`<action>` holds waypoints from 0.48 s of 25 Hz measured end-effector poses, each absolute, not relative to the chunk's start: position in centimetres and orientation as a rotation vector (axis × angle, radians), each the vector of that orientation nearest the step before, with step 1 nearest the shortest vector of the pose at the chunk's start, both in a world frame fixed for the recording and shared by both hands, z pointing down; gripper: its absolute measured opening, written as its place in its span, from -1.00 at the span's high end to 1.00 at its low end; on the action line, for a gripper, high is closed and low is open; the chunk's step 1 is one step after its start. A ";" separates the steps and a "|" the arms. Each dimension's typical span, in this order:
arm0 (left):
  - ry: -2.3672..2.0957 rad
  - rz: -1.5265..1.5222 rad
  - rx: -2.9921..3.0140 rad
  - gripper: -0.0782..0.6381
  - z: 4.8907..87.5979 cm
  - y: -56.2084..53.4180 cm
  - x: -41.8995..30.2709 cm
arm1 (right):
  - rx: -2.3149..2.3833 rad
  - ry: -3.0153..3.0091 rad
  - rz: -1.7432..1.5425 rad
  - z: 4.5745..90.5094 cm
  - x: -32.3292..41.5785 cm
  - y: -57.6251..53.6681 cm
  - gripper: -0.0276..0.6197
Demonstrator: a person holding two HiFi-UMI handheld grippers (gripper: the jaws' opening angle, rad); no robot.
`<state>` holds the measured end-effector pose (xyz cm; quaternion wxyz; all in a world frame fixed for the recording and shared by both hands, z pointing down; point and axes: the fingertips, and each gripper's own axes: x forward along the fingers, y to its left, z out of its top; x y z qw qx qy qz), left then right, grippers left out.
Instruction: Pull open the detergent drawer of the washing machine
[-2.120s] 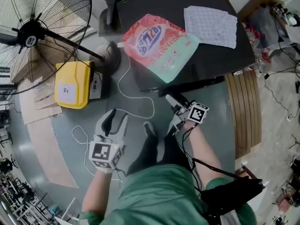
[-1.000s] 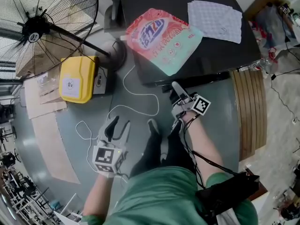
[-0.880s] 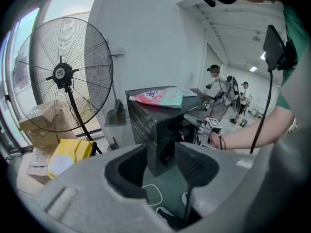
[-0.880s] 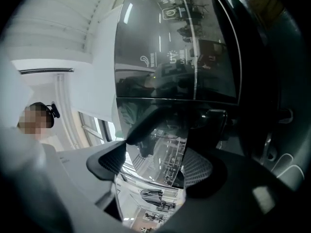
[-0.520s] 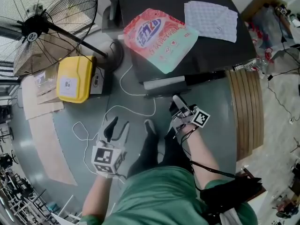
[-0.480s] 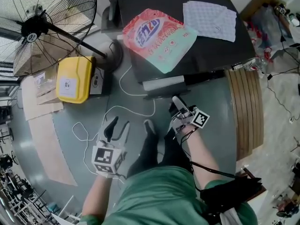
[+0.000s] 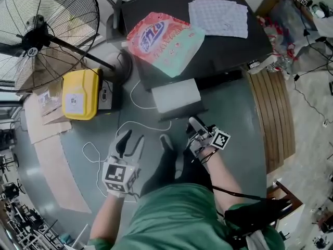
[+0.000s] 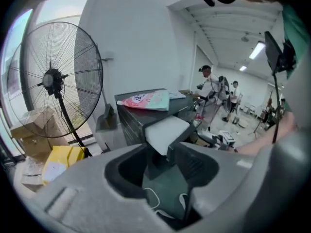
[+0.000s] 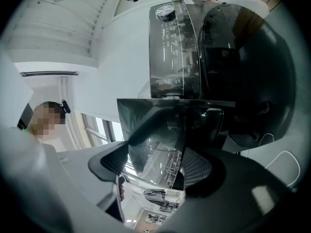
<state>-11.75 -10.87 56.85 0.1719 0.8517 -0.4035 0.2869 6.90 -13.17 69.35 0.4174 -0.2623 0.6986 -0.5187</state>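
The black washing machine [image 7: 223, 51] stands ahead of me, and its detergent drawer [image 7: 176, 95] sticks out of the front with its pale top showing. My right gripper [image 7: 193, 123] holds the drawer's front edge. In the right gripper view the glossy dark drawer front [image 9: 155, 144] sits clamped between the jaws of that gripper [image 9: 160, 166], below the control panel [image 9: 172, 47]. My left gripper [image 7: 130, 138] hangs over the floor left of the drawer, open and empty. The left gripper [image 8: 160, 164] looks toward the pulled-out drawer [image 8: 167, 130].
A red and green detergent bag [image 7: 164, 35] and a white cloth [image 7: 218, 17] lie on the machine's top. A big floor fan [image 7: 36, 35] and a yellow box [image 7: 80, 94] stand at the left. A white cable [image 7: 140, 124] trails on the floor. Wooden slats [image 7: 270, 113] lie at the right.
The drawer has slid out of the machine's front as my right gripper drew back toward me with it. The left gripper shifted only slightly.
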 end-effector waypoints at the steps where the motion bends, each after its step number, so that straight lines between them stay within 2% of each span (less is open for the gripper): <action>1: -1.141 0.815 2.425 0.28 56.7 -10.8 -11.6 | -0.659 1.750 -1.300 69.3 7.0 -12.7 -0.10; 12: -1.049 0.822 2.500 0.28 57.0 -10.8 -9.8 | -0.676 1.720 -1.298 70.0 7.4 -7.5 -0.11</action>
